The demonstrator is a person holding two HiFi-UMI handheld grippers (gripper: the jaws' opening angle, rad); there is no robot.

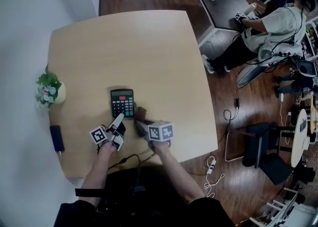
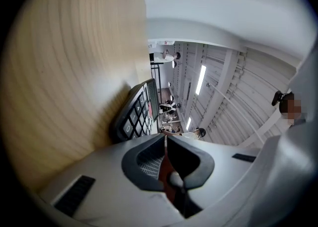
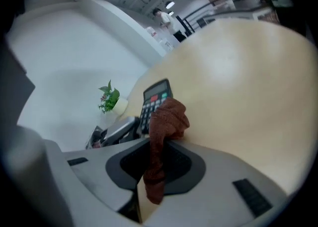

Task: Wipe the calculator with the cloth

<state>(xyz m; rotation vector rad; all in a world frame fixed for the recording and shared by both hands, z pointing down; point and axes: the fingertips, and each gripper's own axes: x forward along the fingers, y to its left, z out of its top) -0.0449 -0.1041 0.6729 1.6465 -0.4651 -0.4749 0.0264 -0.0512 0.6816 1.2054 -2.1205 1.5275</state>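
Calculator sits mid-frame on the desk. I see my right hand-held gripper pinching the cloth beside its lower right corner. Left hand-held gripper pressed together at its lower edge.

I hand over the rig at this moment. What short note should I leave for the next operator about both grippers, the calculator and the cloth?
Left gripper: jaws shut, nothing held. Its tips are at the near left corner of the calculator; whether they touch it cannot be told.
Right gripper: shut on the brown cloth, which is bunched beside the calculator's near right corner.
The calculator lies flat, keys up, on the table.
Done: the cloth is gripped and is at the calculator.
Left: wipe the keys and display. Whether any wiping has happened yet does not show.
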